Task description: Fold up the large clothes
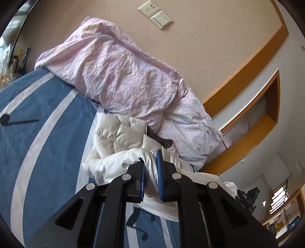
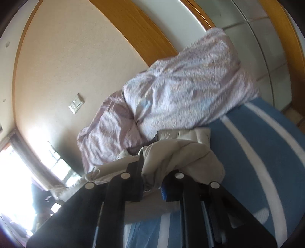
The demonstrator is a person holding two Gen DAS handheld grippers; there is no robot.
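A puffy cream jacket [image 1: 122,137], quilted in soft stitched panels with a smooth white lining, lies bunched on the bed [image 1: 43,118], just in front of a crumpled pink duvet [image 1: 122,70] heaped against the wall. The bed cover is blue cotton crossed by broad pale stripes. The left tool [image 1: 150,162] has a fold of the jacket's white fabric pinched between its blue-padded black fingers [image 1: 159,171]. The right tool [image 2: 152,171] grips another wad of the jacket [image 2: 181,158], the cloth bulging up and draping over one finger. Beyond the duvet [image 2: 181,85], the matte beige wall carries a white socket [image 1: 147,8] and switch plate [image 1: 161,19], edged by glossy wood trim [image 1: 247,70].
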